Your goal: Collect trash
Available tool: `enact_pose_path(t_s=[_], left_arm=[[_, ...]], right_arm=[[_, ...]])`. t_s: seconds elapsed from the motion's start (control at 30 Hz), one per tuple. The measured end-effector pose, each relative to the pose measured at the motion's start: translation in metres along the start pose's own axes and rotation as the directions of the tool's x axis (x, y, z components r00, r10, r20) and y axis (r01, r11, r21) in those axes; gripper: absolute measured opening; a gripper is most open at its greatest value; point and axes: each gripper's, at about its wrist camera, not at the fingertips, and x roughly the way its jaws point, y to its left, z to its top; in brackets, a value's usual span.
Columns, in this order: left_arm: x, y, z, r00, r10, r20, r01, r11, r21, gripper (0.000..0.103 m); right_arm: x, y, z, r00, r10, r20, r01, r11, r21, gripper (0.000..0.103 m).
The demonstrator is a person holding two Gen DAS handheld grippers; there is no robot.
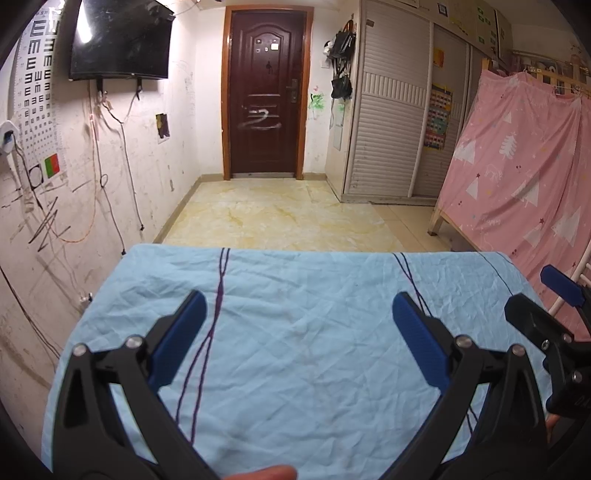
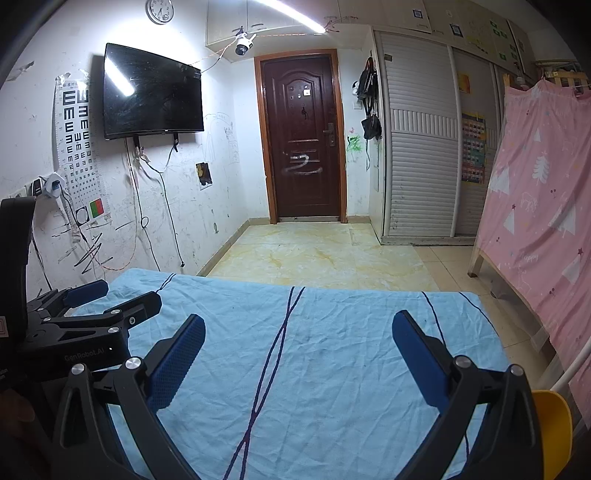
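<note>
Both grippers are held over a table covered by a wrinkled blue cloth [image 1: 295, 350]. The left gripper [image 1: 299, 325] is seen spread wide in its own view, nothing between its blue pads [image 1: 181, 339]. The right gripper [image 2: 299, 343] is likewise spread, nothing gripped. No trash can be made out in either view; only bare cloth with thin dark lines is seen on the table. In the left view the right gripper shows at the right edge, and a fingertip [image 1: 266, 472] at the bottom edge. In the right view the left gripper [image 2: 114, 295] is seen at the left, and a yellow chair [image 2: 552, 432] at lower right, a clock [image 2: 159, 10] and a ceiling camera [image 2: 243, 45]; none of these appears in the left view. Door [image 1: 267, 88], TV [image 1: 122, 40], eye chart [image 1: 37, 85], wardrobe [image 1: 391, 110] and pink sheet [image 1: 524, 166] are shown by both.
</note>
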Motion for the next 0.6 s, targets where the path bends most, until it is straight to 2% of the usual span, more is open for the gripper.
enact_pose_path(t_s=[0.6], left_arm=[[0.0000,0.0010,0.0007,1.000,-0.001,-0.002,0.001,1.000,0.000,0.097]], right_arm=[[0.0004,0.0003,0.0009,1.000,-0.002,-0.003,0.002,1.000,-0.004,0.094]])
